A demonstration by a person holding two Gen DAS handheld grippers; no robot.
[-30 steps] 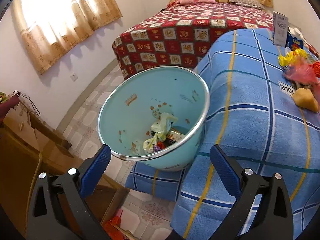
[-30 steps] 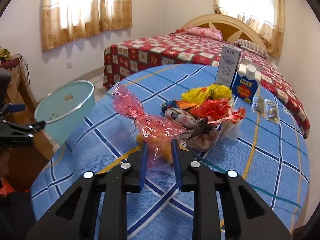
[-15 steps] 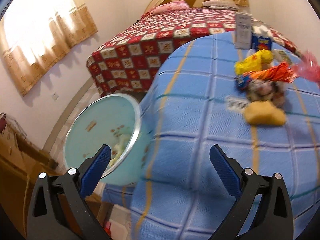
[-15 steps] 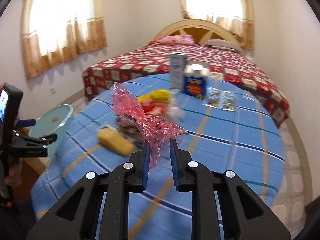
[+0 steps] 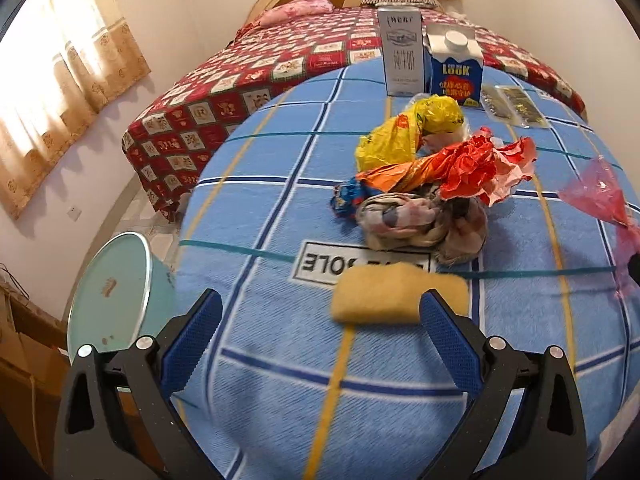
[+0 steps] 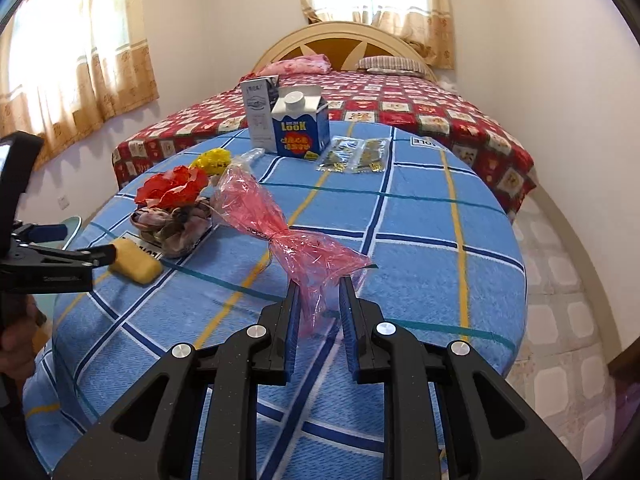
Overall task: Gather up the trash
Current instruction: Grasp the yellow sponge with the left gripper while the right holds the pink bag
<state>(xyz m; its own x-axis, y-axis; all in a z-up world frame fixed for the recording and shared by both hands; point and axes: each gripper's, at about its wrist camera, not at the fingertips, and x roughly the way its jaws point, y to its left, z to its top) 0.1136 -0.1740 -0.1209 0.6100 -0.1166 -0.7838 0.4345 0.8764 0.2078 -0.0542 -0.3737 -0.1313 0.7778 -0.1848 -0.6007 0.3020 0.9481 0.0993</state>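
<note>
My right gripper (image 6: 319,304) is shut on a crumpled pink plastic bag (image 6: 280,232) and holds it above the blue checked table (image 6: 420,232); the bag also shows at the right edge of the left wrist view (image 5: 600,196). My left gripper (image 5: 322,316) is open and empty, just short of a yellow sponge (image 5: 400,298). Behind the sponge lies a trash pile: a yellow bag (image 5: 412,132), red wrappers (image 5: 476,168) and a crumpled cloth (image 5: 420,220). The pale blue trash basin (image 5: 110,292) stands on the floor beside the table's left edge.
A grey carton (image 5: 401,56) and a blue LOOK milk carton (image 5: 456,68) stand at the table's far side, with clear sachets (image 5: 512,106) beside them. A bed with a red quilt (image 6: 420,108) stands behind. Wooden furniture (image 5: 24,360) is at the left.
My left gripper has swung from over the basin to the tabletop, now facing the sponge and trash pile. My right gripper has lifted the pink bag and drawn back from the pile.
</note>
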